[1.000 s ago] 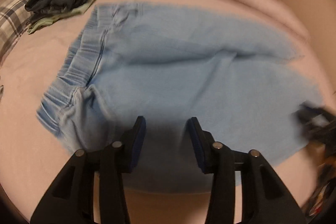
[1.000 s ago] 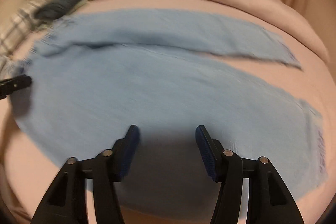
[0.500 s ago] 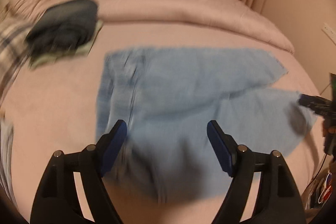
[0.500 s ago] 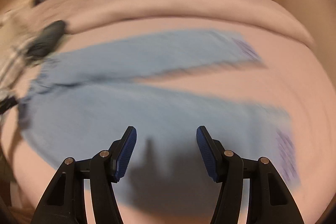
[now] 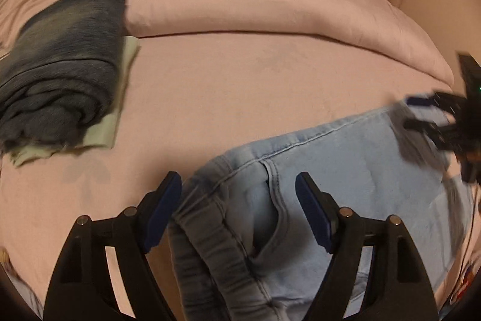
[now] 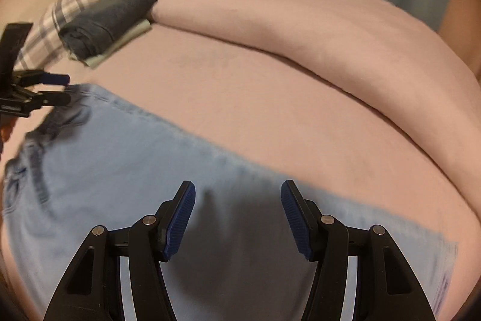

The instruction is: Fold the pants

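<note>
Light blue pants (image 5: 345, 170) lie flat on the pink bed (image 5: 240, 86), legs doubled one over the other by the look of it. From my left gripper (image 5: 239, 200), the elastic waistband sits right under the fingers, running off toward 6 o'clock; the leg stretches out toward 3 o'clock. Left jaws stand wide apart, gripping nothing. My right gripper (image 6: 237, 211) hangs over the leg, casting a shadow on the denim; its jaws also apart, empty. The hem end lies at 4 o'clock in the right wrist view. Folded dark garments (image 5: 60, 74) sit stacked at 10 o'clock, a plaid cloth (image 6: 57, 20) beside them. A rolled pink duvet (image 6: 300, 8) lies at 12 o'clock.
</note>
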Demonstrator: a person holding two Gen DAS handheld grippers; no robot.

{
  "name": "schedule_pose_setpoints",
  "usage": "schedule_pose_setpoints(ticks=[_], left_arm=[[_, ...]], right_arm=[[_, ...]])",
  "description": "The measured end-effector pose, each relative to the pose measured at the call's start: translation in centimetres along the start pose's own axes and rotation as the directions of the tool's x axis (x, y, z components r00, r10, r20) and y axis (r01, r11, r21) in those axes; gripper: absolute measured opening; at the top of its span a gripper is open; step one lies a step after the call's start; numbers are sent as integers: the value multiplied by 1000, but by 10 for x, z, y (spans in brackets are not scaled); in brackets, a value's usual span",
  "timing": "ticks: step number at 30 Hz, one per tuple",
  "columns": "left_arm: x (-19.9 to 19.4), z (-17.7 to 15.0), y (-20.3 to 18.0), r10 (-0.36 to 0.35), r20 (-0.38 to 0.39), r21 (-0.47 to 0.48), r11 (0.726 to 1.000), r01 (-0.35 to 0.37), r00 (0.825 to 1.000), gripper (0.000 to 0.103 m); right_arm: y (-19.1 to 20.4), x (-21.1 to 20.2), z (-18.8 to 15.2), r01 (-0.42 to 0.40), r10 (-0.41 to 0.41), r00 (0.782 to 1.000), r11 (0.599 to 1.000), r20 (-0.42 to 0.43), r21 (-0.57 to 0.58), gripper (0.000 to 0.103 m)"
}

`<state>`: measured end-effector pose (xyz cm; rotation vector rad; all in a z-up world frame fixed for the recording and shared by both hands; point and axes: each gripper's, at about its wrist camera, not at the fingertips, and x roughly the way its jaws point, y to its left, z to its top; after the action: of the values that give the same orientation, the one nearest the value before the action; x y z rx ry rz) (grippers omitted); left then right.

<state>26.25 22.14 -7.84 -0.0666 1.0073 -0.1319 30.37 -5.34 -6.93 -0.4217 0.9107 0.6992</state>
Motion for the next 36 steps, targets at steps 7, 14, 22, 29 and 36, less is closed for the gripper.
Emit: schedule_pose_setpoints(ticks=[7,14,22,29,36], left_arm=[[27,5,0,12,-124,123,992,3,992,65],[17,3,11,13,-103,122,993,0,995,27],[32,9,10,62,-152,141,989,-41,986,56],[27,9,-10,115,-120,159,983,-96,986,30],[-35,10,-41,188,22,229,955,-188,982,28]], right_arm=[[-4,49,21,-83,65,983,992,-174,-99,60],[27,48,26,-118,47,968,952,-246,-284,9],[37,66,37,-67,-16,959,957,-284,-282,21],[52,69,40,9,-84,964,959,-254,-283,13],[83,9,37,193,-229,970,931,-85,-310,8]])
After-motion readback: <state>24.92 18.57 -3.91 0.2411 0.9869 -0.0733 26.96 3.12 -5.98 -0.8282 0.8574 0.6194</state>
